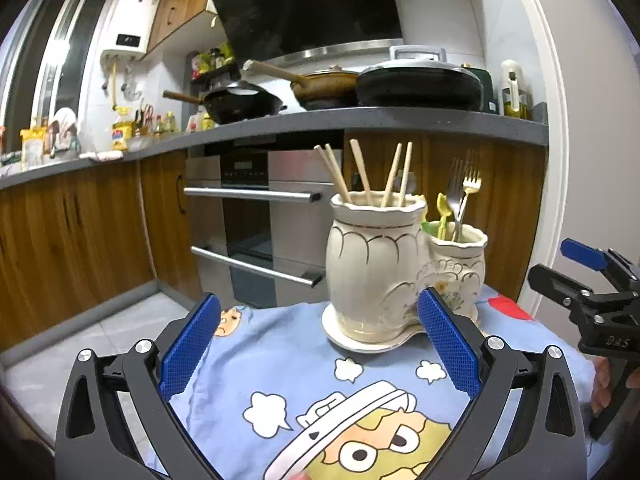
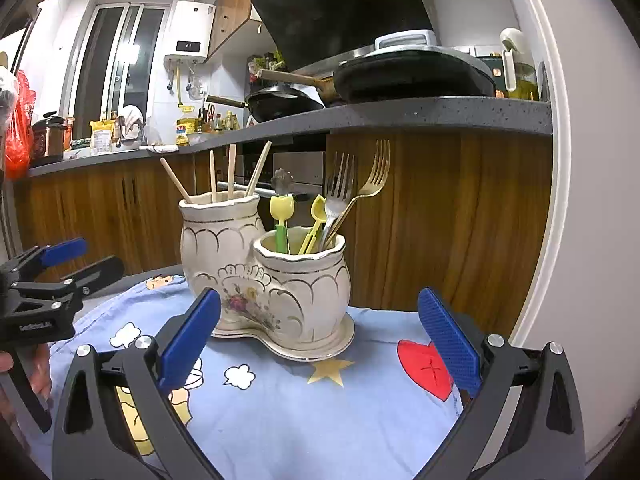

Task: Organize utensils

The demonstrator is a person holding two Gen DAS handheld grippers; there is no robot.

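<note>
A cream ceramic double holder stands on a blue cartoon cloth. Its tall pot [image 1: 372,264] [image 2: 216,240] holds several wooden chopsticks [image 1: 362,172] [image 2: 231,172]. Its low pot [image 1: 460,256] [image 2: 304,284] holds two forks [image 1: 466,188] [image 2: 360,184] and yellow plastic spoons [image 2: 282,208]. My left gripper [image 1: 320,336] is open just short of the holder, nothing between its blue pads. My right gripper [image 2: 320,340] is open too, empty, in front of the low pot. Each gripper shows at the other view's edge, the right gripper [image 1: 592,276] and the left gripper [image 2: 48,264].
The cloth [image 1: 304,392] [image 2: 288,408] covers a small table. Behind it run wooden cabinets [image 1: 72,232], an oven [image 1: 256,216] and a grey counter [image 1: 360,118] loaded with pans. A white door frame [image 2: 560,200] stands to the right. A hand [image 2: 36,364] holds the left gripper.
</note>
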